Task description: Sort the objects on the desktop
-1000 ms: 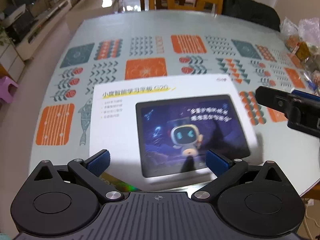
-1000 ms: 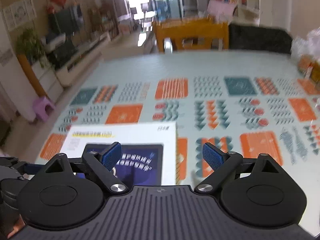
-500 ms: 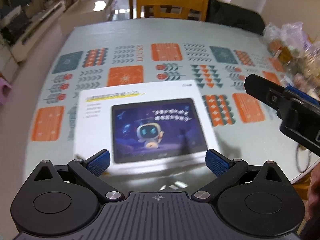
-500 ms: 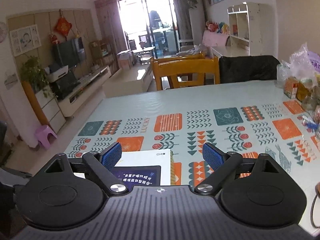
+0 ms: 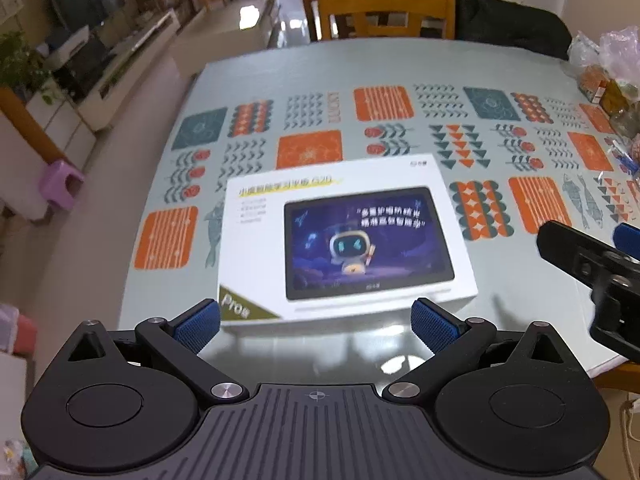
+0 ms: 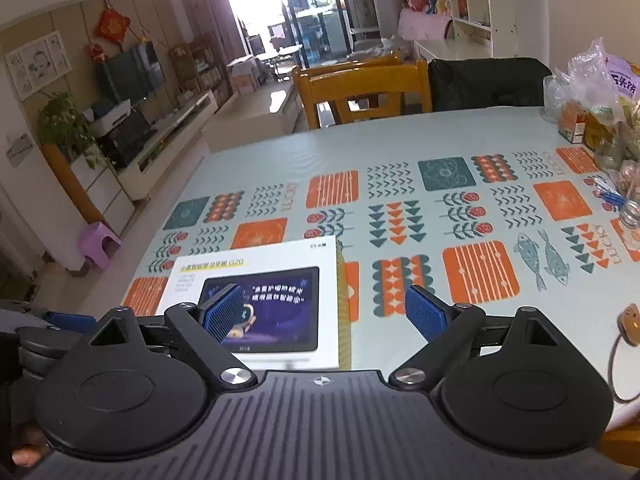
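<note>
A flat white tablet box [image 5: 344, 236] printed with a cartoon robot lies on the patterned tablecloth [image 5: 384, 104] near the table's front edge. My left gripper [image 5: 316, 324] hovers open just in front of the box's near edge, with nothing between its fingers. In the right wrist view the same box [image 6: 260, 300] lies at the lower left, and my right gripper [image 6: 324, 314] stands open above the table to the box's right, holding nothing. The right gripper also shows at the right edge of the left wrist view as a dark shape [image 5: 592, 268].
Bags of snacks and jars [image 6: 600, 112] crowd the table's far right side. A small wooden piece on a cord [image 6: 630, 322] lies at the right front edge. Wooden chairs [image 6: 360, 92] stand behind the table. A purple stool [image 6: 98, 244] stands on the floor at left.
Both grippers drew back and rose, so the box now lies farther ahead of the left gripper. The right gripper tilted up, then down again. Both stayed open.
</note>
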`<state>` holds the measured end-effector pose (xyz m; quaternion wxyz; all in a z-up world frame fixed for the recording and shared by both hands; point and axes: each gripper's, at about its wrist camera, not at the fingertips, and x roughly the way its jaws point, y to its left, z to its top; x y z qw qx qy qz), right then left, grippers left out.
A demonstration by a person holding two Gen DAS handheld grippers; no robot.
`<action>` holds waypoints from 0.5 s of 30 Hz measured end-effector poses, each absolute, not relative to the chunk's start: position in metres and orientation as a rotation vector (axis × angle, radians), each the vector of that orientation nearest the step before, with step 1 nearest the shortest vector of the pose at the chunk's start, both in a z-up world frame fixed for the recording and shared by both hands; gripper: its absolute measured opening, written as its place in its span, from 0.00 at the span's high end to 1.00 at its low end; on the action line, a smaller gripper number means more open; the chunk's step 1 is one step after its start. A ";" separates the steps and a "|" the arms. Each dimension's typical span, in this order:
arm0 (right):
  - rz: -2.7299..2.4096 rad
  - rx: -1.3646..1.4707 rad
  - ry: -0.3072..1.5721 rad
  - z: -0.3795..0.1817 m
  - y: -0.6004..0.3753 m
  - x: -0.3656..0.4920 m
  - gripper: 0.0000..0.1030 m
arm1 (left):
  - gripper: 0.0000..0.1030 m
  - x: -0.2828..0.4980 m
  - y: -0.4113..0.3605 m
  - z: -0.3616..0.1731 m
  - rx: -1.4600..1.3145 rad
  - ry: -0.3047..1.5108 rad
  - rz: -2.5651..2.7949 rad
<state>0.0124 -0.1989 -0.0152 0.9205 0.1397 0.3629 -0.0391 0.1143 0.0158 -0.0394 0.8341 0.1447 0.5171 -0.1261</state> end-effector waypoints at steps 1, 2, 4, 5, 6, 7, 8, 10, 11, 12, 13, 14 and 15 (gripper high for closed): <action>-0.081 0.282 0.754 -0.014 -0.197 0.011 0.00 | 0.00 0.114 0.017 -0.041 0.305 1.107 -0.264; -0.078 0.278 0.762 -0.012 -0.194 0.009 0.00 | 0.00 0.113 0.019 -0.043 0.302 1.121 -0.261; -0.068 0.272 0.778 -0.009 -0.188 0.005 0.00 | 0.00 0.112 0.022 -0.045 0.293 1.143 -0.263; -0.061 0.265 0.788 -0.007 -0.185 0.004 0.00 | 0.00 0.111 0.024 -0.046 0.287 1.154 -0.262; -0.058 0.256 0.793 -0.006 -0.181 0.003 0.00 | 0.00 0.110 0.026 -0.047 0.280 1.162 -0.260; -0.055 0.247 0.798 -0.004 -0.178 0.002 0.00 | 0.00 0.108 0.027 -0.047 0.273 1.167 -0.258; -0.052 0.237 0.802 -0.003 -0.174 0.001 0.00 | 0.00 0.107 0.029 -0.046 0.266 1.172 -0.254; -0.051 0.219 0.808 -0.002 -0.170 0.003 0.00 | 0.00 0.104 0.032 -0.046 0.250 1.179 -0.245; -0.050 0.211 0.813 -0.002 -0.168 0.003 0.00 | 0.00 0.103 0.034 -0.046 0.241 1.183 -0.240; -0.050 0.203 0.817 -0.002 -0.166 0.004 0.00 | 0.00 0.102 0.035 -0.045 0.231 1.187 -0.235; -0.049 0.201 0.821 -0.002 -0.166 0.004 0.00 | 0.00 0.101 0.037 -0.045 0.223 1.191 -0.230; -0.044 0.201 0.824 -0.002 -0.165 0.004 0.00 | 0.00 0.100 0.038 -0.045 0.216 1.195 -0.225; -0.040 0.203 0.827 -0.002 -0.165 0.003 0.00 | 0.00 0.099 0.039 -0.046 0.210 1.199 -0.221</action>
